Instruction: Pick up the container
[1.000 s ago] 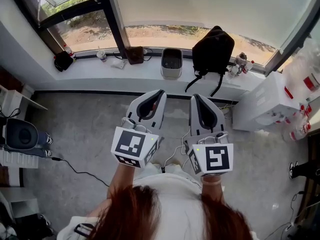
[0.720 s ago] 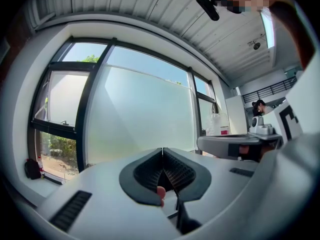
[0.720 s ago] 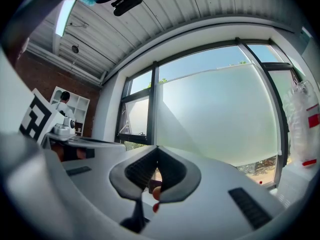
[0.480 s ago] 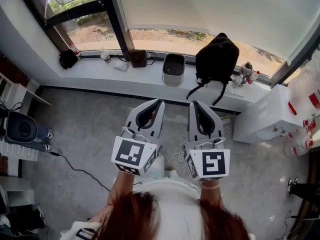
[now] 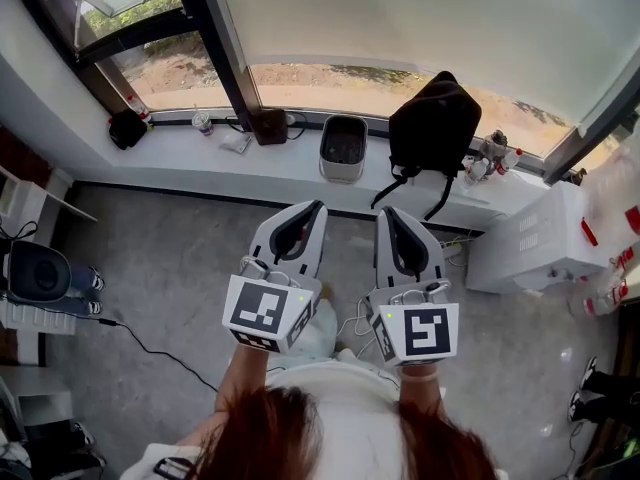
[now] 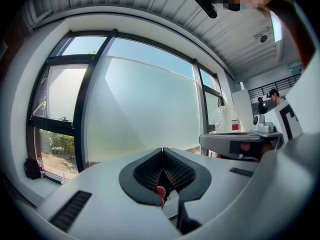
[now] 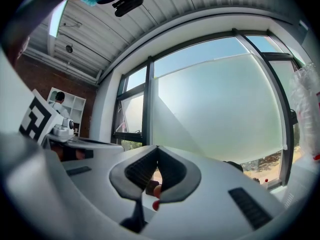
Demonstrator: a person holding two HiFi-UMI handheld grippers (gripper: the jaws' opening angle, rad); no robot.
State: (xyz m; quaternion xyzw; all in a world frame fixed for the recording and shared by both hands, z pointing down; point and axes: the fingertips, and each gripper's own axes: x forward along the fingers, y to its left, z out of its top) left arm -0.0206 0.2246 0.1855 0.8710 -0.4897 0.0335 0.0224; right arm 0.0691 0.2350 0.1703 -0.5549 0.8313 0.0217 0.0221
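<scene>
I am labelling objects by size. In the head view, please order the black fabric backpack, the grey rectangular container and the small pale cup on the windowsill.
Largest: black fabric backpack.
Then: grey rectangular container.
Smallest: small pale cup.
All sit on one windowsill, so nearness hardly distorts this.

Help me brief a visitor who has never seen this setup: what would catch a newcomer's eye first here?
First, the two white handheld grippers with black-and-white marker cubes: the left gripper and right gripper, held side by side mid-frame above the grey floor, both shut and empty. Next, the pale grey rectangular container on the white window sill, with a black backpack just to its right.
</scene>
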